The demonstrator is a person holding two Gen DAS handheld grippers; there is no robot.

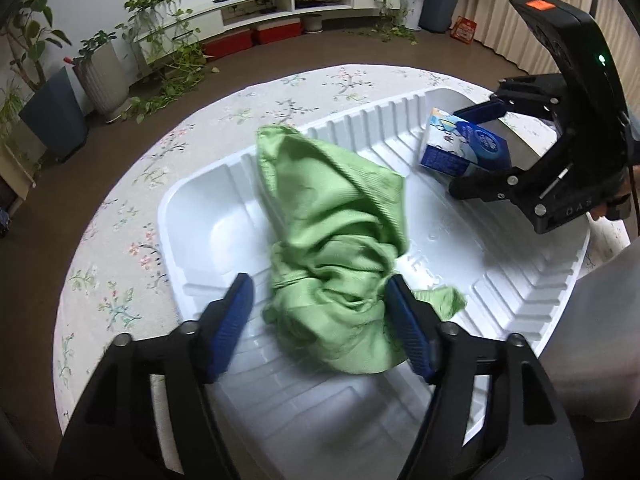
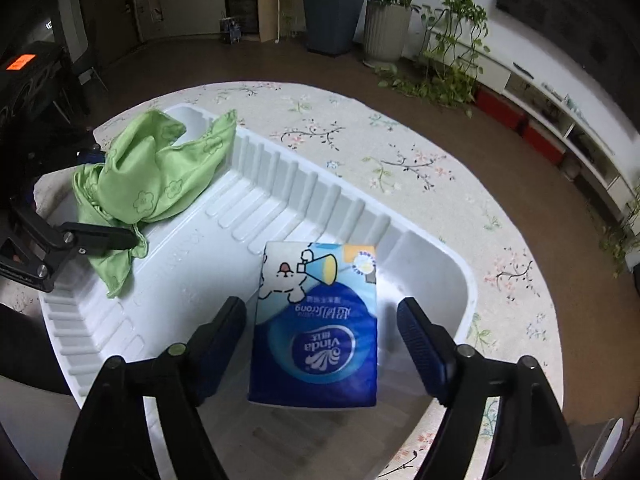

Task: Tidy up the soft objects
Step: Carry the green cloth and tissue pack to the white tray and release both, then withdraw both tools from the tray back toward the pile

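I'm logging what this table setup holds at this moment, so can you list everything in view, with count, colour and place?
tray: one, white, ribbed walls, on the round table
green cloth: one, crumpled, at one end of the tray, partly draped over its wall
tissue pack: one, blue and white, lying in the tray's other end
tablecloth: one, pale with flower sprigs, covers the table
potted plants: several, green, on the floor by the wall
low shelf unit: one, white, along the wall
red boxes: two, under the shelf
left gripper: one, black with blue pads, jaws apart either side of the cloth
right gripper: one, same colours, jaws apart, clear of the pack
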